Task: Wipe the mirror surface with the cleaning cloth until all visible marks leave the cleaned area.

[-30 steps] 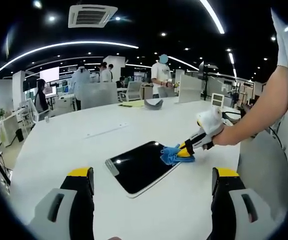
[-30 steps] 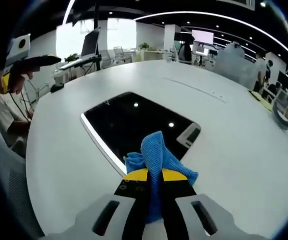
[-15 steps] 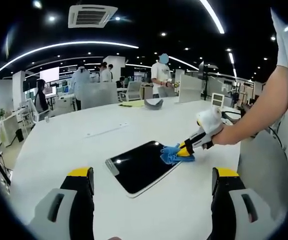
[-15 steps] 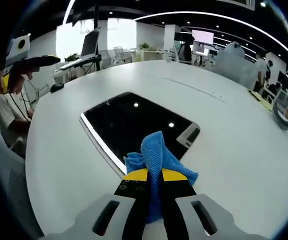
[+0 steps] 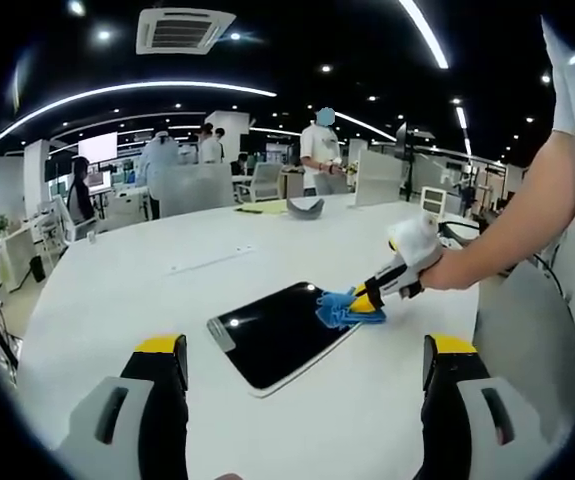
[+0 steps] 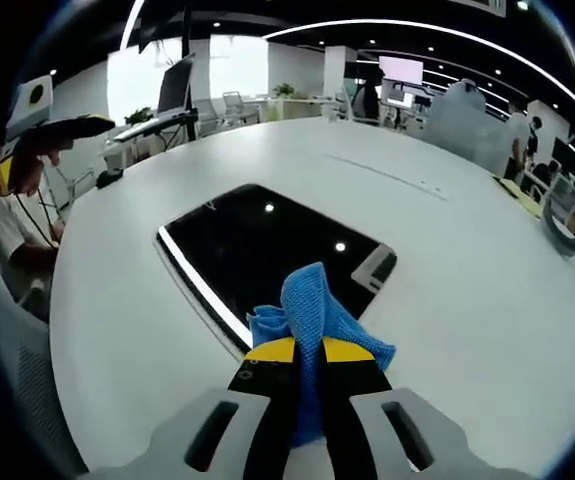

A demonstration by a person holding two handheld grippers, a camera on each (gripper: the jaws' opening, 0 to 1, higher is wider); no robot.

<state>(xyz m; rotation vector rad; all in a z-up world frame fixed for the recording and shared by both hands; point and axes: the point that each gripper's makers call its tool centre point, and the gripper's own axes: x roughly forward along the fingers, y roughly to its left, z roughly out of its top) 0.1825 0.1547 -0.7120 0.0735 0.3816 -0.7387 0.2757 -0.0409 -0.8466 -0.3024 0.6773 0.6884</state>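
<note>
1. Here, in the lower middle of the right gripper view, the right gripper (image 6: 307, 352) has its two yellow-tipped jaws pressed together on a blue cleaning cloth (image 6: 315, 312), which bunches up above the tips.
2. The cloth rests on the near edge of the mirror (image 6: 267, 255), a dark rectangular slab with a pale rim, lying flat at the centre of that view on the white table (image 6: 467, 280).
3. Ceiling lights show as small bright spots in the mirror's dark surface.
4. In the left gripper view, the same mirror (image 5: 272, 335) sits at the centre, with the cloth (image 5: 339, 308) on its right-hand corner.
5. The right gripper (image 5: 365, 298) reaches in from the right there, held by a person's hand (image 5: 437, 272).
6. The left gripper (image 5: 307, 365) stands at the bottom of its own view, jaws wide apart and holding nothing, hovering short of the mirror.
7. Several people (image 5: 322, 152) stand among desks in the upper middle, well beyond the table.
</note>
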